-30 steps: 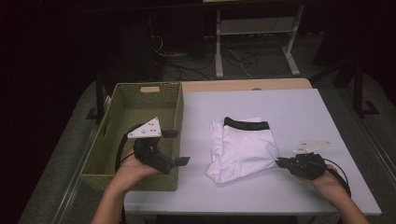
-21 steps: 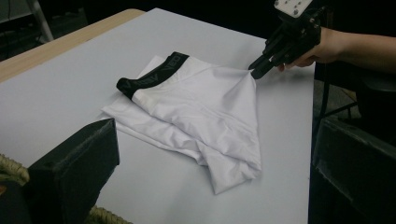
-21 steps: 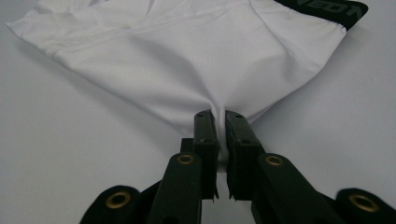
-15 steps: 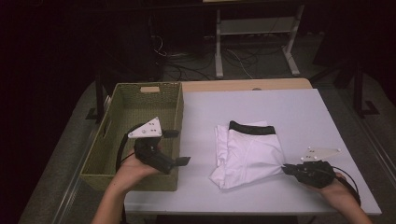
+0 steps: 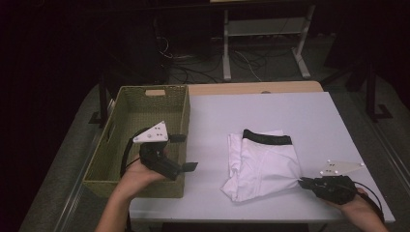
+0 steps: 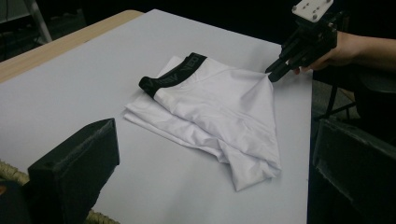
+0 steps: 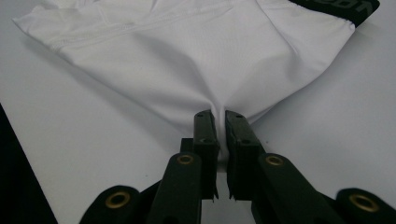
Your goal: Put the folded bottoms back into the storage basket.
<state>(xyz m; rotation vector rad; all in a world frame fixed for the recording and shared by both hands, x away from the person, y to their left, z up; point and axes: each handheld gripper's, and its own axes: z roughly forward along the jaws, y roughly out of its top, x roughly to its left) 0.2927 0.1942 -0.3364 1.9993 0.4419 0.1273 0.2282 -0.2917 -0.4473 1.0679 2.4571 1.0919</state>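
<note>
One folded pair of white shorts [image 5: 263, 164] with a black waistband [image 6: 170, 77] is laid flat on the white table [image 5: 251, 108], right of centre. Its near right edge is pinched and drawn into a peak by the right gripper [image 5: 303, 182], whose jaws are pressed together on the cloth. The left gripper [image 5: 183, 152] is held over the near right rim of the woven basket [image 5: 145, 101], jaws spread wide and holding nothing.
</note>
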